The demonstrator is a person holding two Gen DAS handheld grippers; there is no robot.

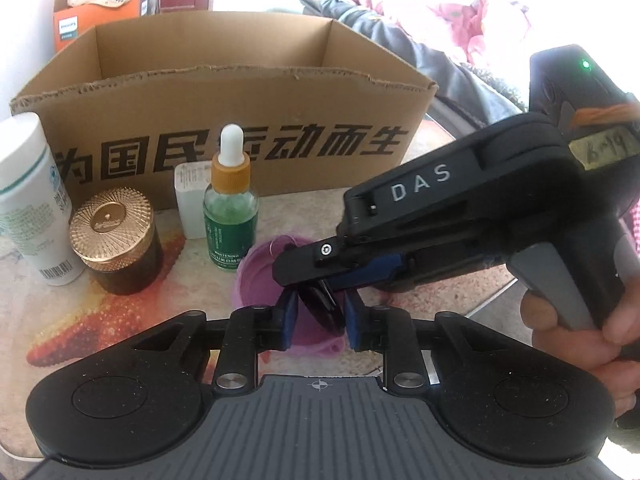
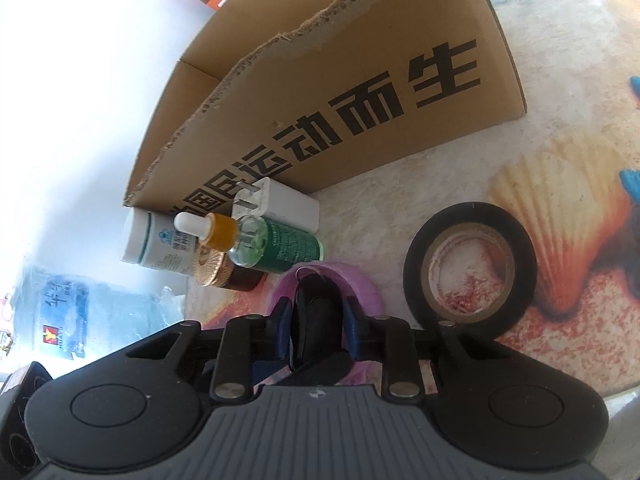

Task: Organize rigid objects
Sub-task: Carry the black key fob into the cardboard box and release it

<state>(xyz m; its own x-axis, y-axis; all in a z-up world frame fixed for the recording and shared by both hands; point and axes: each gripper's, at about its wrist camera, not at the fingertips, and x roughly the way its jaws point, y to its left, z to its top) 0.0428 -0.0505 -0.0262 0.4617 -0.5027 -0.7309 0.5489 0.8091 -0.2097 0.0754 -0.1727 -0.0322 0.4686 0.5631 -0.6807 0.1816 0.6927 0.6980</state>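
A small black object with a wire ring [image 2: 316,312] sits over a purple dish [image 1: 260,276] on the counter [image 1: 120,320], pinched from two sides: the left claw [image 1: 318,312] presses on it, and the right claw [image 2: 316,316] grips it too. Likely one claw should let go before the other lifts, so the object does not twist. Behind stands an open cardboard box [image 1: 224,92]; what shows of its inside looks empty. A dropper bottle [image 1: 230,216] stands nearby.
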